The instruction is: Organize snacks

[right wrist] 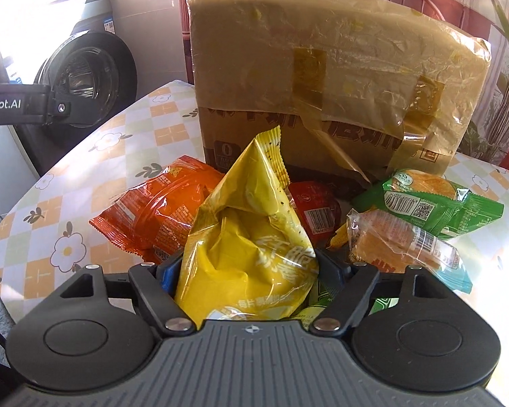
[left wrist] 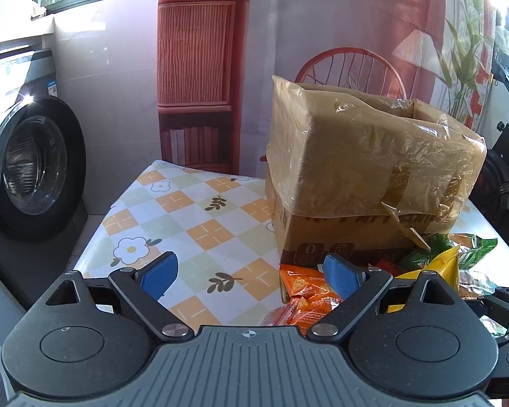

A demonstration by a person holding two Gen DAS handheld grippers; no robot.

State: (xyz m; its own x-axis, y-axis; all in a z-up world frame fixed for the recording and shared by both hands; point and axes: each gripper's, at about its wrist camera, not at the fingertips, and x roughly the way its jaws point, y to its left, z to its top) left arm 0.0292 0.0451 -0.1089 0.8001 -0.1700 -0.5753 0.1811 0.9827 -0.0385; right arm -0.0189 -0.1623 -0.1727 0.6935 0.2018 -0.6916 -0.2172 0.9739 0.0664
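Observation:
A pile of snack packets lies on the checked tablecloth [left wrist: 186, 210] in front of a tall cardboard box [right wrist: 322, 78] wrapped in clear plastic. My right gripper [right wrist: 247, 261] is shut on a crumpled yellow snack bag [right wrist: 244, 237], which stands upright and fills the gap between its fingers. Around the bag lie an orange packet [right wrist: 152, 217], a red packet [right wrist: 317, 203], a green packet [right wrist: 431, 200] and a clear-wrapped cake [right wrist: 397, 240]. My left gripper [left wrist: 251, 264] hangs open over the cloth left of the pile, with nothing between its blue pads [left wrist: 161, 271]. Its right finger is just above the orange packet [left wrist: 305, 291].
The box [left wrist: 366, 156] is open at the top and takes up the back right of the table. A washing machine [left wrist: 34, 166] stands left of the table. A red chair [left wrist: 349, 68] is behind the box, and black exercise equipment [left wrist: 505, 156] is at the right.

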